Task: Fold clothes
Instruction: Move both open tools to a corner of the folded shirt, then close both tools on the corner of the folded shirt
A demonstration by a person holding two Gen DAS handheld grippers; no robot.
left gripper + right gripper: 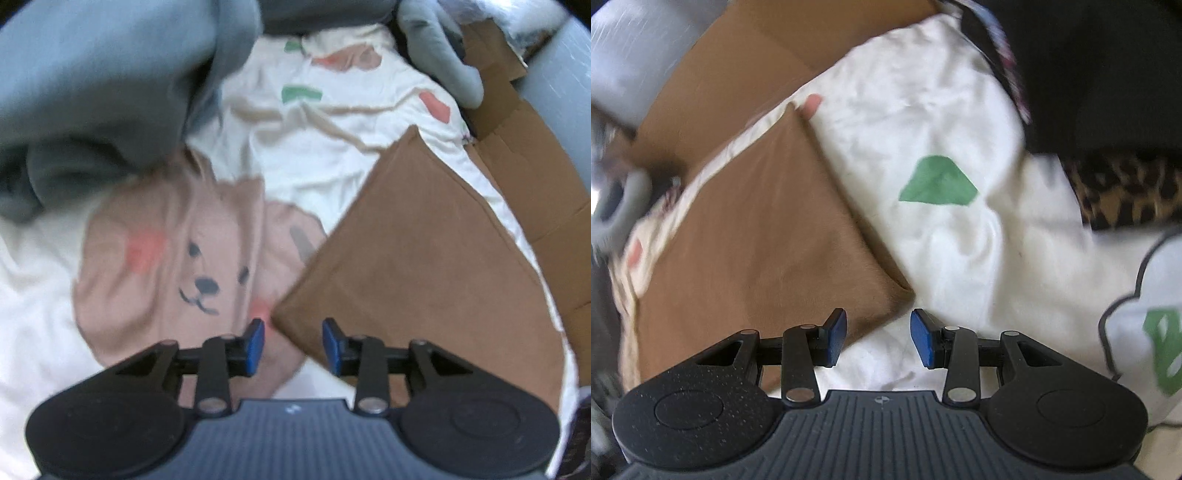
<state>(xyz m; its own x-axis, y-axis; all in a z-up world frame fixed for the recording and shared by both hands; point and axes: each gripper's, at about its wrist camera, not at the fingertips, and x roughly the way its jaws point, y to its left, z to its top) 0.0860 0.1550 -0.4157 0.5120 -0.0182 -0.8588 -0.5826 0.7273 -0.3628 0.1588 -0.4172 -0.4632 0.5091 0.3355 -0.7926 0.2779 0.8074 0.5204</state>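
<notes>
Left wrist view: my left hand-held gripper (293, 347) points down with its blue pads (255, 347) standing apart and nothing pinched between them. Just beyond the pads lies the near corner of a folded brown garment (417, 266), which stretches away to the right. It rests on a white bed cover (317, 162) printed with a pinkish-tan bear face (199, 273) on the left and green and coral patches farther off. A grey-blue garment (103, 81) is heaped at the far left, blurred. Flat cardboard (546, 192) lies along the far right, past the cover's edge.

In the right wrist view, my right hand-held gripper (878, 338) is likewise parted and empty, hovering over the white cover (960, 122). The brown garment's (757, 236) corner lies just ahead of the left pad, and the cloth runs away to the left. A green patch (938, 182) shows farther out on the cover, and leopard-print fabric (1126, 192) sits at the right.
</notes>
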